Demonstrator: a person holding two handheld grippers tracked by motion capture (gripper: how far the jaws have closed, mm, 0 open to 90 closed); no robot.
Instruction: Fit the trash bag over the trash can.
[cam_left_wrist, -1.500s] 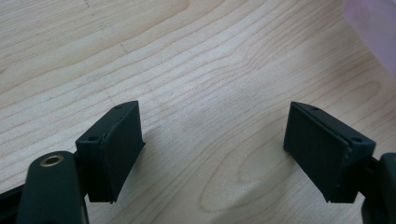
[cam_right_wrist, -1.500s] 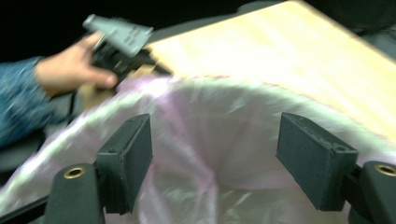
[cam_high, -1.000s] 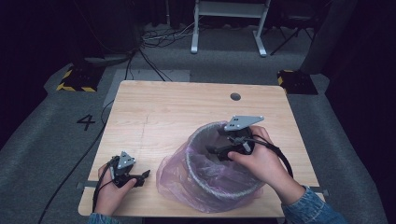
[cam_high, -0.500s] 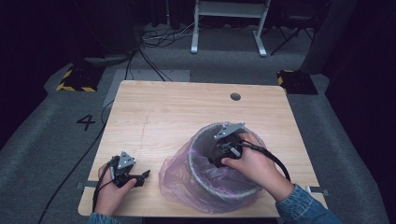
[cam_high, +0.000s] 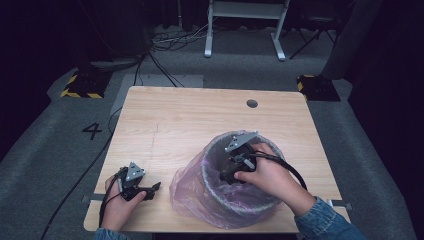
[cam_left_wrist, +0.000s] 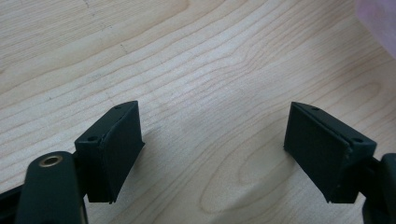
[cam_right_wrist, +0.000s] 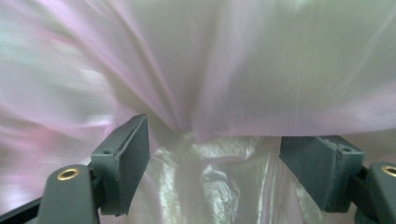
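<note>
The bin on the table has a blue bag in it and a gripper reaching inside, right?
Not quite: the bag lining the bin is pink, not blue, as the high view shows. The right gripper does reach inside.

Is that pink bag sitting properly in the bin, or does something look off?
It looks untidy: the pink bag bulges and sags outside the bin on its left side. Nothing is spilled or broken.
</note>
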